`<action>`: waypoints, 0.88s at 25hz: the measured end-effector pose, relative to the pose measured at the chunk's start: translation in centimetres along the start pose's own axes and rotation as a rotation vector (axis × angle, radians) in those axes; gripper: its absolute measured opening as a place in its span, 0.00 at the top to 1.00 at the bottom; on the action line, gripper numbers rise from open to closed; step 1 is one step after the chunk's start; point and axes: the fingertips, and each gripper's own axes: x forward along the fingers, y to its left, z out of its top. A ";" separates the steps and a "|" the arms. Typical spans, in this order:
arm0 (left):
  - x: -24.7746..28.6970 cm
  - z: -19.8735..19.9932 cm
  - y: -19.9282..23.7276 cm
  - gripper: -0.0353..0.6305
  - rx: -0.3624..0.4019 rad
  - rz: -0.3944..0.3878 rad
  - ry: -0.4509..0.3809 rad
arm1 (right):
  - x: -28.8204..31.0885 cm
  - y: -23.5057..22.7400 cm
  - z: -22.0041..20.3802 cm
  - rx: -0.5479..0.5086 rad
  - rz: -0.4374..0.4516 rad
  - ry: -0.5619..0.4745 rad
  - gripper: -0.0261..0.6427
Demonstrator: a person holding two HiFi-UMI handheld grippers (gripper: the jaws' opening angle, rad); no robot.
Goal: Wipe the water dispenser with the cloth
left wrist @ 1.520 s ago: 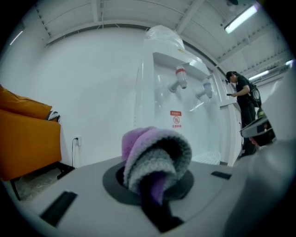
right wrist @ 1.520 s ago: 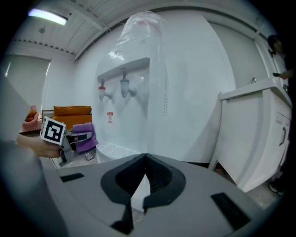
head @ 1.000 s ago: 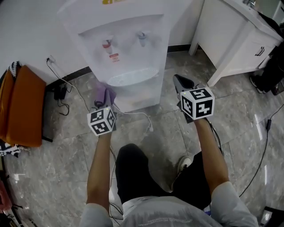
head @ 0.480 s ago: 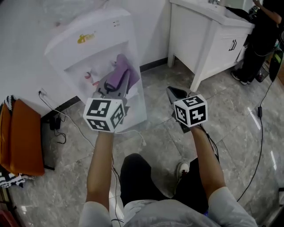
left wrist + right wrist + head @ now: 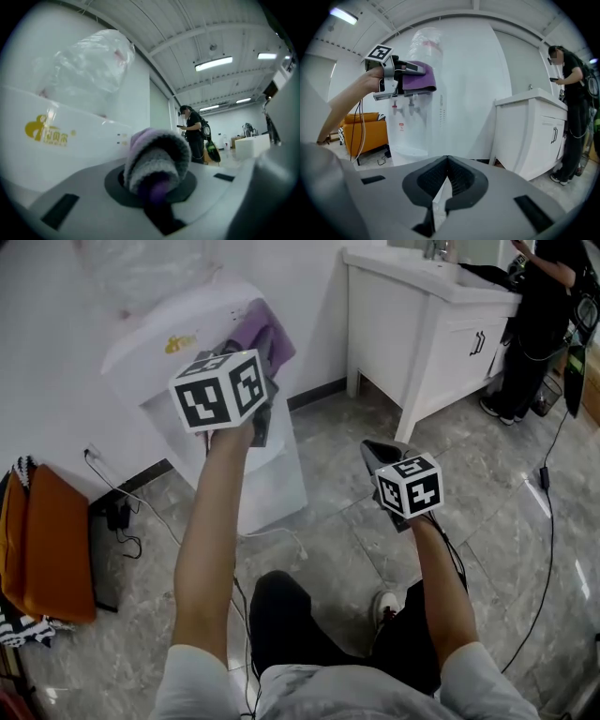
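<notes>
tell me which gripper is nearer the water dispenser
Left. The left gripper holds the purple cloth up at the water dispenser; the right gripper sits lower, off to its right.

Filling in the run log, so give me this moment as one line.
left tool: shut on purple cloth, up by water dispenser top | right tool: shut, empty, low

Head view, upper centre: marker cube (image 5: 217,388) hides most of the cloth (image 5: 267,334); forearm (image 5: 211,521) covers the water dispenser (image 5: 150,348) taps. Wrapped bottle (image 5: 141,277) cut by top edge; orange seat (image 5: 52,540) runs off left edge. Left gripper view: cloth masks left gripper (image 5: 157,183) jaw tips; yellow logo (image 5: 44,133) too blurred to read.
</notes>
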 end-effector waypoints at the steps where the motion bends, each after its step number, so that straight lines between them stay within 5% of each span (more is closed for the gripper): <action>1: 0.1 -0.8 0.4 0.87 -0.019 0.014 0.007 | 0.2 0.1 0.2 -0.012 -0.001 -0.004 0.95; 8: -0.3 -4.2 1.6 0.87 0.002 0.124 0.015 | 0.8 0.8 1.7 -0.023 0.016 -0.046 0.95; 15: -0.4 -7.3 0.2 0.87 0.239 0.226 0.031 | 0.4 0.8 2.3 -0.012 0.016 -0.067 0.95; 22: 0.5 -12.2 1.0 0.87 0.115 0.239 0.078 | -0.1 0.2 1.7 -0.008 0.014 -0.059 0.95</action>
